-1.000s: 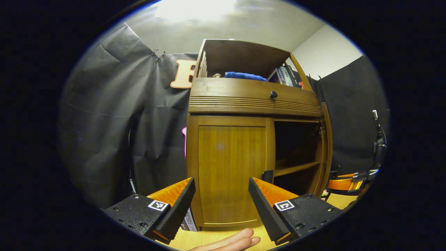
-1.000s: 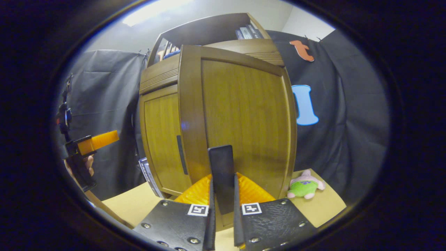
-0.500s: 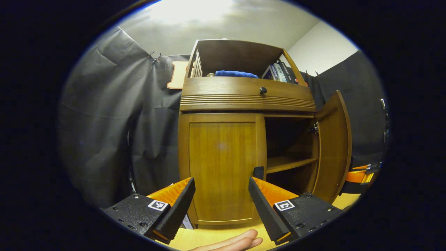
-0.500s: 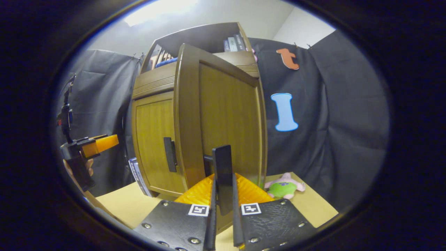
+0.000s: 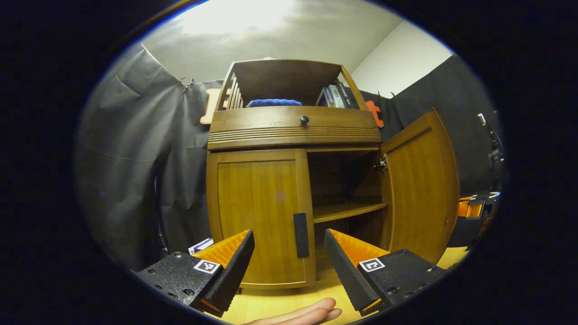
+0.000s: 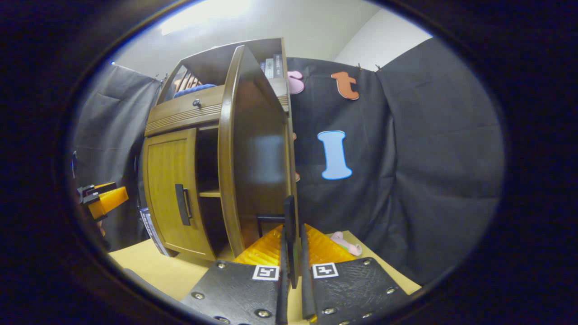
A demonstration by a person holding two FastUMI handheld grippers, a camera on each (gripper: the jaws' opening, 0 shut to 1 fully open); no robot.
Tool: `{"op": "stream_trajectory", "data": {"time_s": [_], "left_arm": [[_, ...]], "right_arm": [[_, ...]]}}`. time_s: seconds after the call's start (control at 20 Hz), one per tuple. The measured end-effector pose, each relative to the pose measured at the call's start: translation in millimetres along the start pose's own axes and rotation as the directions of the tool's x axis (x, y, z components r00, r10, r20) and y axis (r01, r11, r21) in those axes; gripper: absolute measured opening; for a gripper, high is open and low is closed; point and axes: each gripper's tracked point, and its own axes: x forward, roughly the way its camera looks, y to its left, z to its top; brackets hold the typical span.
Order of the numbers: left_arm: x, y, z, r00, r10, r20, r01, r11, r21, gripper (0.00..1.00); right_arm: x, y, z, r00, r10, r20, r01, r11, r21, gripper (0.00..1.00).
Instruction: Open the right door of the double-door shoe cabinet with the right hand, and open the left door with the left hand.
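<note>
shoe cabinet [image 5: 293, 135] on wooden tabletop [image 5: 280, 302], black-draped booth

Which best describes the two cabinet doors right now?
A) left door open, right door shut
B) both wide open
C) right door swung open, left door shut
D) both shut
C: the right door stands swung out, baring the shelf, with the right claw clamped on its handle; the left door sits flush.
</note>
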Motion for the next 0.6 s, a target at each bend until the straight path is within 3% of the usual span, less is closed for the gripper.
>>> {"op": "stream_trajectory", "data": {"time_s": [0.3,0.6], "left_arm": [[-10.2,-39.4,-6.5,0.996,-0.077,-0.035,0.075,0.996,-0.05,0.99],[-1.8,-51.1,-10.7,0.998,-0.04,-0.056,0.04,0.999,0.0,0.99]], "right_arm": [[7.6,-33.3,0.7,0.999,0.053,0.008,-0.053,0.998,0.022,0.13],[13.8,-53.9,3.8,0.993,0.113,0.025,-0.114,0.993,0.021,0.13]]}}
